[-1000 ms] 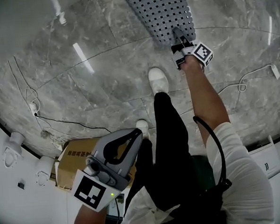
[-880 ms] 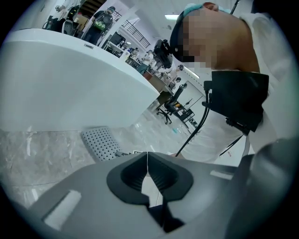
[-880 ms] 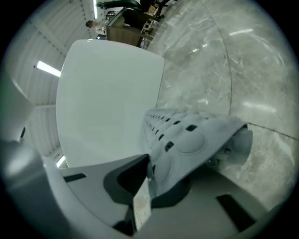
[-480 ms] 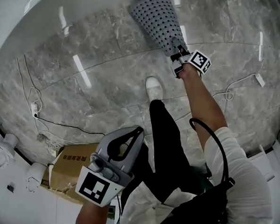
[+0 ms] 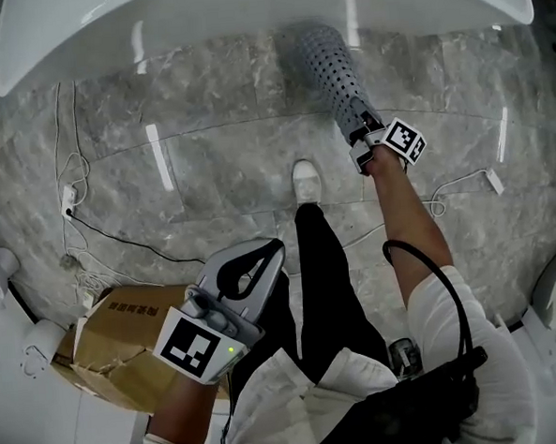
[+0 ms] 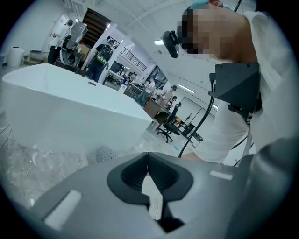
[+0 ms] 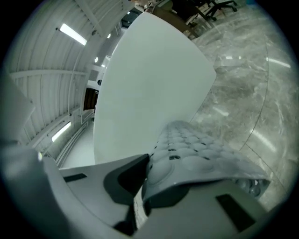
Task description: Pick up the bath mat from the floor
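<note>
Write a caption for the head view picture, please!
The right tool grips a gray, hole-dotted bath mat beside a white bathtub, over the marble floor.

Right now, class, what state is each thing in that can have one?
bath mat, one end clamped and lifted, curling
right claw, shut on the bath mat
left claw, shut, nothing between
cardboard box, crumpled

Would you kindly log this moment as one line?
right tool: shut on bath mat | left tool: shut, empty | bath mat: beside bathtub
</note>
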Demonstrator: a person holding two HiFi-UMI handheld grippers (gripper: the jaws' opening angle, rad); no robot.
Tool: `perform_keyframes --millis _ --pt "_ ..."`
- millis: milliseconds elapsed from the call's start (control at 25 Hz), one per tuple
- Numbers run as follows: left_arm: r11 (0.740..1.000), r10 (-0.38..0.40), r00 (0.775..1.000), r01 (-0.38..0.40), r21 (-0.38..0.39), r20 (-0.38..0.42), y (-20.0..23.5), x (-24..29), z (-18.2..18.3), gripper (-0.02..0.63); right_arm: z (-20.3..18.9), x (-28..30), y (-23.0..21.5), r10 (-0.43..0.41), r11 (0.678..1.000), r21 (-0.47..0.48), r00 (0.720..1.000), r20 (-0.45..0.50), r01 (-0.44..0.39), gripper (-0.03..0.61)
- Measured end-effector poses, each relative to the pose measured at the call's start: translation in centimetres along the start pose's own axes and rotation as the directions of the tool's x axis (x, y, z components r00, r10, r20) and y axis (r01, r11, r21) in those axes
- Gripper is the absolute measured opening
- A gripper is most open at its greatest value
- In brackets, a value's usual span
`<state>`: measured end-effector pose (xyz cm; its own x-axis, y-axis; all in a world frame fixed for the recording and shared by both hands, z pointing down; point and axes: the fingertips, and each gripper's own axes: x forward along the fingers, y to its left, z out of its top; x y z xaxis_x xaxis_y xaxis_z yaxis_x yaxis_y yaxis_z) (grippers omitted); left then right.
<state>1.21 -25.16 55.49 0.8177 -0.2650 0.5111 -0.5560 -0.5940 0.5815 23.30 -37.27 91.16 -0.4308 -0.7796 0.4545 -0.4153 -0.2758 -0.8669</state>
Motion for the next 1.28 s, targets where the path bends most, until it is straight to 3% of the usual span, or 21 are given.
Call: perform_keyframes --millis 120,720,1040,1280 --pt "0.999 0.017 0.998 -0.019 0.038 0.066 -1.0 -3.8 0.2 0.006 -1.0 -2.7 4.0 0.004 1.000 -0.021 1.000 -0.012 -0.004 0.014" --pt "0.980 0.053 0.972 -0.094 0.174 0.228 -10.2 -23.0 2.6 0.006 -8.6 -19.2 27.4 0.116 0.979 -0.149 0.984 -0.137 -0.137 0.014" --pt "0.969 0.040 0.971 -0.095 0.227 0.237 -13.8 -29.6 0.8 0.006 -12.5 -27.8 38.3 0.191 0.950 -0.201 0.954 -0.230 -0.238 0.014" --pt "0.966 0.026 0.966 -0.090 0.242 0.257 -15.3 -33.9 0.5 0.006 -15.6 -33.3 44.9 0.203 0.930 -0.254 0.946 -0.251 -0.267 0.014"
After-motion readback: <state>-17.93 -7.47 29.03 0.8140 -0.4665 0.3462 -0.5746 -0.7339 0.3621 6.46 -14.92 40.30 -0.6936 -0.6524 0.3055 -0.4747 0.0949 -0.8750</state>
